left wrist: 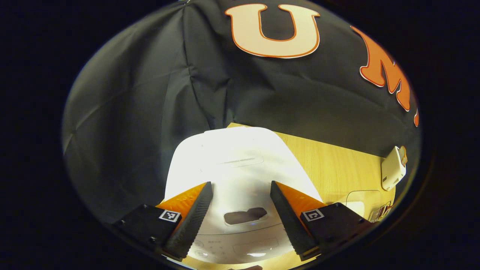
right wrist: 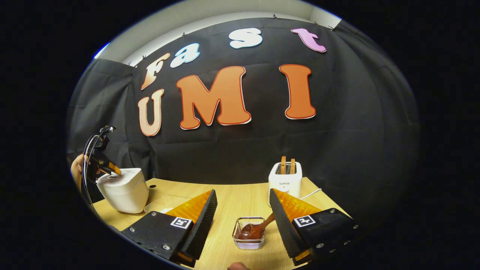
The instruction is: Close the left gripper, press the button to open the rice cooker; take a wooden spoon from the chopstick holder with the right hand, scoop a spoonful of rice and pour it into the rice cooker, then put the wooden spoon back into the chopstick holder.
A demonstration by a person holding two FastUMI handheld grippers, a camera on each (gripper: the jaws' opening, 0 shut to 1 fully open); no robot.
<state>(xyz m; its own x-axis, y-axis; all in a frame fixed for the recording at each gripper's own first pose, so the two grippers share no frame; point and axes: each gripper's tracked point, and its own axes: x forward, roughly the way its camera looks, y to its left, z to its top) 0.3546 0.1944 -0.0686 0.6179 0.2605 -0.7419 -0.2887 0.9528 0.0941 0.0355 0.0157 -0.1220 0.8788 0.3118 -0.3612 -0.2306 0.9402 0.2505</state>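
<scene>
Hovering your left claw (left wrist: 241, 187), fingers apart, over the shut rice cooker (left wrist: 236, 165) | your right claw (right wrist: 243, 197), fingers apart, above the spoon (right wrist: 255, 228) in its holder (right wrist: 249, 234) on the tabletop (right wrist: 236, 198).

Recording booth: black cloth wall (right wrist: 356, 142), tabletop (right wrist: 236, 198) with toaster (right wrist: 285, 182).

white rice cooker (left wrist: 232, 165) & toaster (right wrist: 285, 182), light wood-grain table (right wrist: 232, 202), dark brown wooden spoon (right wrist: 255, 228).
</scene>
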